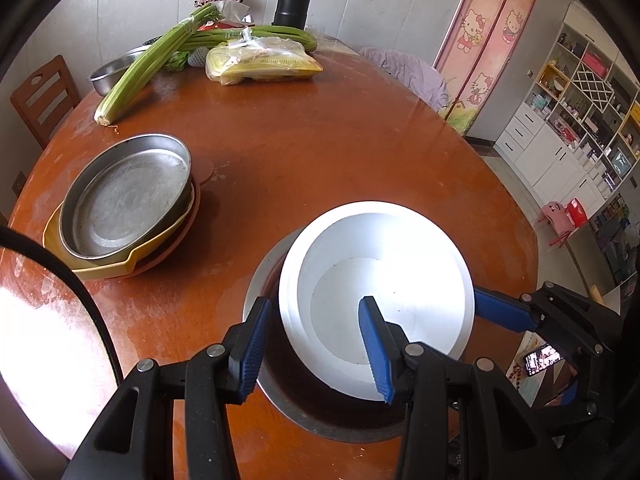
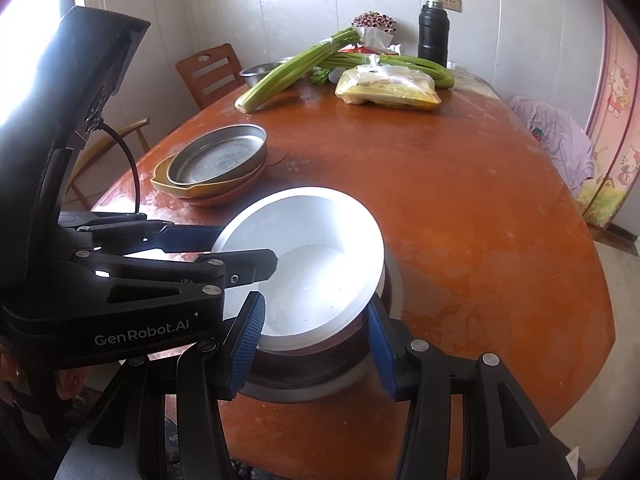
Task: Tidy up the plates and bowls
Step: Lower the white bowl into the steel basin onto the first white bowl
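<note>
A white bowl (image 1: 380,280) (image 2: 312,240) hangs tilted over a wide steel bowl (image 1: 320,420) (image 2: 304,392) near the front of the round wooden table (image 1: 320,152). My left gripper (image 1: 316,308) (image 2: 248,250) is shut on the bowl's left rim, one finger inside and one outside. My right gripper (image 2: 316,304) grips the opposite rim the same way, and one of its blue fingers (image 1: 504,312) shows in the left wrist view. To the left stands a stack: a steel pan (image 1: 128,196) (image 2: 218,158) on a yellow dish (image 1: 108,268) (image 2: 188,190) on an orange plate (image 1: 176,248).
At the far side of the table lie celery stalks (image 1: 140,68), a plastic bag of yellow food (image 1: 264,60), a black flask (image 1: 292,0) and a steel basin (image 1: 112,72). A wooden chair (image 1: 40,100) stands at the far left. The table edge curves close on the right.
</note>
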`<state>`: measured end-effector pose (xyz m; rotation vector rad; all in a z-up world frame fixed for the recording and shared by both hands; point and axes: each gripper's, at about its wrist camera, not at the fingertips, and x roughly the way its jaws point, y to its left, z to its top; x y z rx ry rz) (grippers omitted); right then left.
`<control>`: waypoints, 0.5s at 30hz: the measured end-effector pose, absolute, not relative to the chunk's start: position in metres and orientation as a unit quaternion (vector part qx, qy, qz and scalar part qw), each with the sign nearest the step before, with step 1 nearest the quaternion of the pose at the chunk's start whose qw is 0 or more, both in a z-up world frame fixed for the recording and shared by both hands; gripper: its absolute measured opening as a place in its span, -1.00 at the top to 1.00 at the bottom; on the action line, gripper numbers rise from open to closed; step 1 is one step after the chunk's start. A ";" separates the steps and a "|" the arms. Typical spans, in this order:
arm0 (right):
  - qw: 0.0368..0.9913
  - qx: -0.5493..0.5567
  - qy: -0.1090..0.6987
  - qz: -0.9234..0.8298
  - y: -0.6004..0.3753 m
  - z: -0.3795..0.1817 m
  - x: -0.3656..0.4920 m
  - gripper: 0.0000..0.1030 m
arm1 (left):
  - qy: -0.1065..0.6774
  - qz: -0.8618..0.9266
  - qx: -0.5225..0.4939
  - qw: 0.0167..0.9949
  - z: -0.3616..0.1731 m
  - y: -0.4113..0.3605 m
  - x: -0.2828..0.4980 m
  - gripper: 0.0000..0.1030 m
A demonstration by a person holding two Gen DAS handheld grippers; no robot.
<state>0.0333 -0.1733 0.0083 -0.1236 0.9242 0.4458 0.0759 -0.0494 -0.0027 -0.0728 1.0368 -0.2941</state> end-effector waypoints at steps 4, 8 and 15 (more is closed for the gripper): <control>0.870 -0.059 0.442 0.209 -0.174 0.008 0.033 -0.02 | 0.495 -0.141 -0.033 0.857 -0.004 -0.050 0.076 0.14; 0.871 -0.060 0.441 0.206 -0.177 0.007 0.033 -0.02 | 0.496 -0.142 -0.032 0.856 -0.005 -0.050 0.076 0.14; 0.872 -0.056 0.441 0.206 -0.179 0.007 0.031 -0.02 | 0.497 -0.143 -0.032 0.855 -0.006 -0.051 0.076 0.13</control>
